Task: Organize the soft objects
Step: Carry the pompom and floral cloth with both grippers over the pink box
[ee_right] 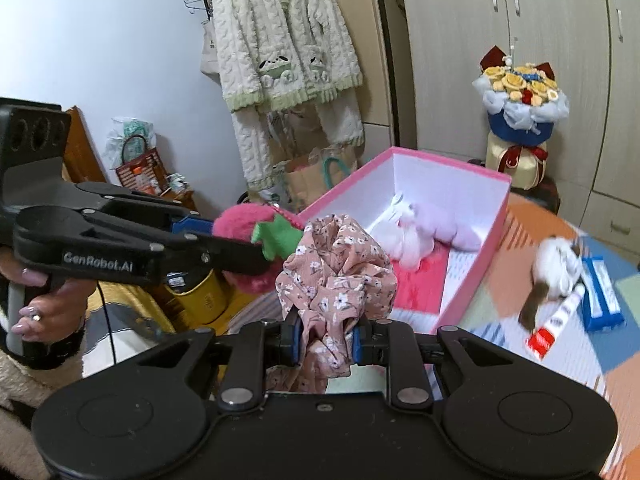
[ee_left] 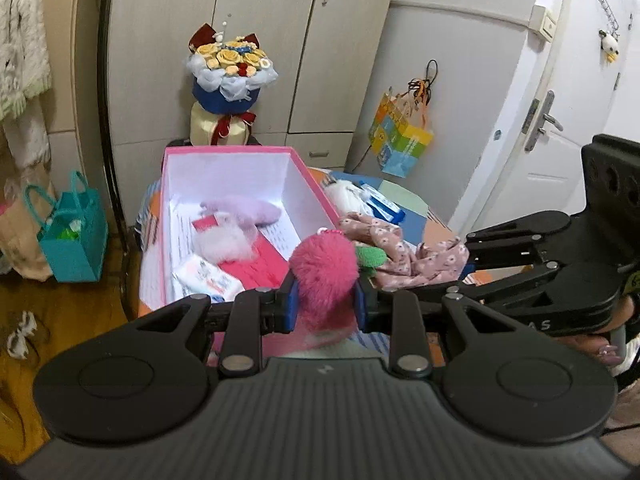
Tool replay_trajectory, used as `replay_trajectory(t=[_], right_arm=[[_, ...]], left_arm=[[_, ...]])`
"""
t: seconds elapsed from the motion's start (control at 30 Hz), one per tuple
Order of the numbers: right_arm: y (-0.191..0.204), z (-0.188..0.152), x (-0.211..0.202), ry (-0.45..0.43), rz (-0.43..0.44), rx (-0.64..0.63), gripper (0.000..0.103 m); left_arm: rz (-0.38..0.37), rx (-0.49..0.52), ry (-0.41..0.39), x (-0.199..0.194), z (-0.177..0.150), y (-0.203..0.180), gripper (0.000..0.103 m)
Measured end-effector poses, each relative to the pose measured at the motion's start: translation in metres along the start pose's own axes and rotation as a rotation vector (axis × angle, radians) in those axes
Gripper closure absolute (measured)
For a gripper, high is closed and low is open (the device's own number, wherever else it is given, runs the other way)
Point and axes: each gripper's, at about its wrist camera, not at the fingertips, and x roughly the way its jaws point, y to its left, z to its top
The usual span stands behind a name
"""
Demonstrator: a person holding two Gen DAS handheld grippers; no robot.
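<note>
Between the jaws of the left gripper [ee_left: 325, 306] sits a pink fluffy pompom [ee_left: 325, 280] with a green knitted leaf [ee_right: 277, 236], pinched at its lower half; the right gripper [ee_right: 325, 346] is clamped on a bunched floral scrunchie [ee_right: 338, 276], which stands up above its jaws. Both loads hang near each other, just short of the near corner of the pink box [ee_left: 310, 184], which lies ahead of the left jaws and ahead and to the right of the right jaws. Judging by this, the step in hand is carrying the two soft things to the box, where a lilac plush [ee_left: 248, 210] and a white fluffy piece [ee_left: 224, 244] already lie. The next move likely calls for bringing each pair of jaws over the rim in turn and releasing low, so neither gripper knocks the other. To the right of the right jaws, on the patchwork-covered bench [ee_right: 624, 292], remain a white and brown plush [ee_right: 556, 268] and a blue packet [ee_right: 602, 294]. Beyond the box stand a bouquet [ee_left: 230, 68] and pale wardrobe doors [ee_left: 256, 40]; a fleece pyjama set [ee_right: 280, 48] hangs on the wall.
</note>
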Motion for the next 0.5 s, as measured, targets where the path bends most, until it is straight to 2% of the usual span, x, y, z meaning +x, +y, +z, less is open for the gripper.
replay_trajectory(t=[0.17,0.3,0.4,0.43,0.5], right_arm=[[-0.005,0.020,0.025,0.008,-0.052,-0.045,0.076],[-0.016,0.035,0.054,0.016,-0.149,-0.124,0.074],[-0.028,0.044,0.080,0.035,-0.242,-0.149,0.074],[-0.033,0.046,0.090,0.050,-0.252,-0.162,0.074],[-0.049,0.055,0.107,0.095,-0.202,-0.126,0.074]], left_arm=[[0.080,0.020,-0.046,0.018,0.020,0.018,0.077],[0.060,-0.061,-0.012,0.047,0.034,0.047,0.077],[0.104,-0.085,0.004,0.070,0.043,0.064,0.077],[0.118,-0.085,0.012,0.078,0.046,0.068,0.077],[0.135,-0.089,0.033,0.095,0.052,0.077,0.077]])
